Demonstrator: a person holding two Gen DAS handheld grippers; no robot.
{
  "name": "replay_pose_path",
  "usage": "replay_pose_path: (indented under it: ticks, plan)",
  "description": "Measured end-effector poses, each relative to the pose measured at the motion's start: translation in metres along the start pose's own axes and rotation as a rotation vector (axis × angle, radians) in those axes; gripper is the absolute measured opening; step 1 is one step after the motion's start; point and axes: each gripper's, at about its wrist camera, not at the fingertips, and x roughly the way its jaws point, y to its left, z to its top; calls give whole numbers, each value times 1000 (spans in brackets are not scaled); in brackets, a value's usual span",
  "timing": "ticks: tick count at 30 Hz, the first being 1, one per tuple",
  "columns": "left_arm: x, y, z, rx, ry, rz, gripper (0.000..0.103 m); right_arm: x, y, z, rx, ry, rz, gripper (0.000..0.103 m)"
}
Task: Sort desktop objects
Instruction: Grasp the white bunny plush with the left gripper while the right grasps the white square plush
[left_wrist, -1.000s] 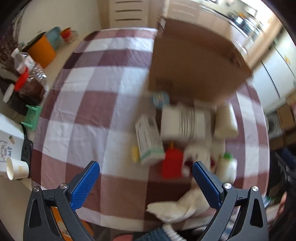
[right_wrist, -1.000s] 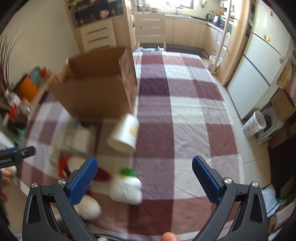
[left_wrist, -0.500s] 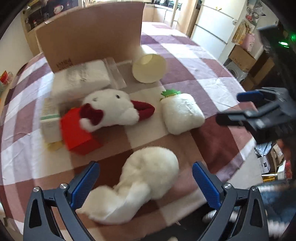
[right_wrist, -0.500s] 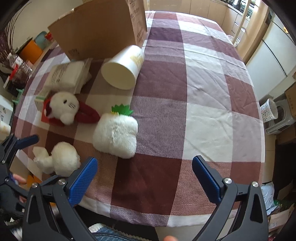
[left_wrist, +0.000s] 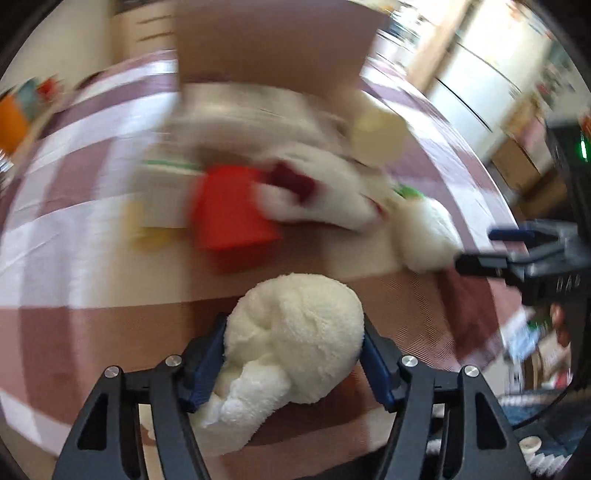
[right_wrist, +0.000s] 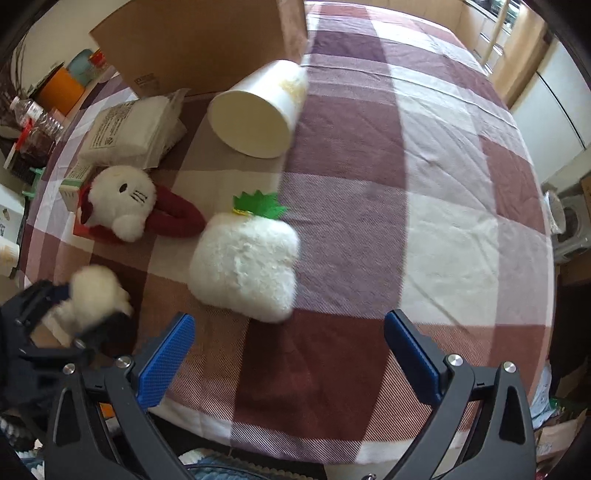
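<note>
I am closing my left gripper (left_wrist: 293, 363) around the white plush toy (left_wrist: 295, 328) at the bench (right_wrist: 424, 229) edge, at six o'clock, blue pads already hugging its sides; my right gripper (right_wrist: 288, 354) is hanging spread and empty near the radish plush (right_wrist: 245, 264), readying the next pick.

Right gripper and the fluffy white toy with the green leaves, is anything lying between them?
No. In the right wrist view, only bare checked tablecloth lies between the open right gripper and the leafy white plush.
</note>
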Motion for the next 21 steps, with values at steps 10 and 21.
replay_pose_path:
  ticks: [10,21]
  plan:
    - [-4,74,-9,-169,-31,68,72,45,39,14,-167,-20,-85,89]
    - [1,67,-9,113,75,-7,62,39,24,16,-278,-101,-23,59]
